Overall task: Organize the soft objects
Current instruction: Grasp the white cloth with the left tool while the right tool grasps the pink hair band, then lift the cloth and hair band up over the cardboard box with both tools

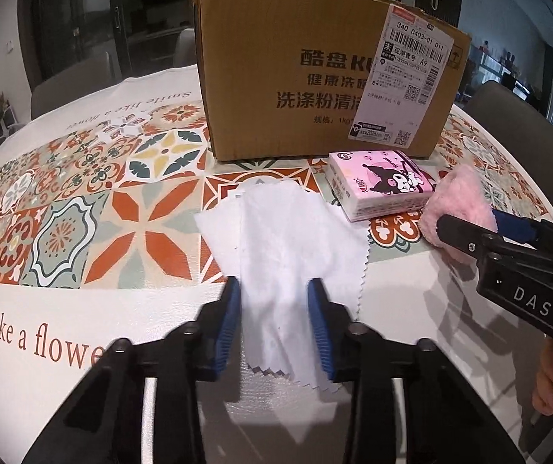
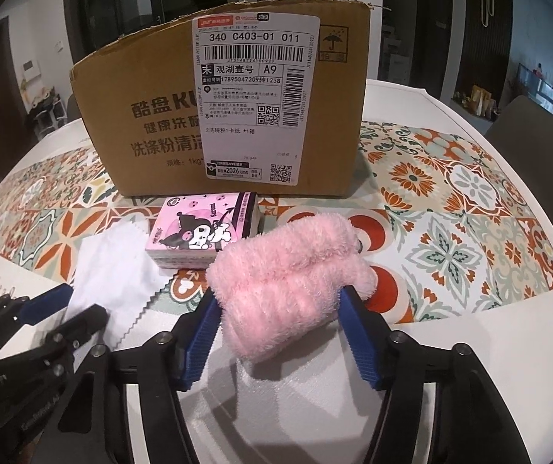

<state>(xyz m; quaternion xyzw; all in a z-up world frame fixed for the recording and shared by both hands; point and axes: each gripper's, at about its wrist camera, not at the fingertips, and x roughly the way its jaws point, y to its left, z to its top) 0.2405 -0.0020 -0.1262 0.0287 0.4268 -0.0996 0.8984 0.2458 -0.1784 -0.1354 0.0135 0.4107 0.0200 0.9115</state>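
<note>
I've got L gripper (image 1: 274, 324) open astride white cloth (image 1: 280, 247), near-centre of table (image 2: 450, 348). R gripper (image 2: 278, 338) brackets pink fluffy roll (image 2: 288, 270); squeeze unclear, pads seem touching. Pinch mid-fabric, lift straight, then box (image 2: 152, 116) at far side.

White cloth (image 1: 276, 239), fluffy pink towel (image 2: 288, 286), brown box (image 1: 307, 89) — orange-green floral tablecloth (image 1: 94, 208).

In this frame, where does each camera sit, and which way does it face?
Left wrist: sits on the left gripper, facing the brown cardboard box; its blue-padded fingers flank a white pinked-edge cloth; the right gripper shows.
Right wrist: sits on the right gripper; its fingers flank a fluffy pink towel roll.
Shared: box, cloth, roll, pink cartoon tissue pack, patterned tablecloth.
</note>
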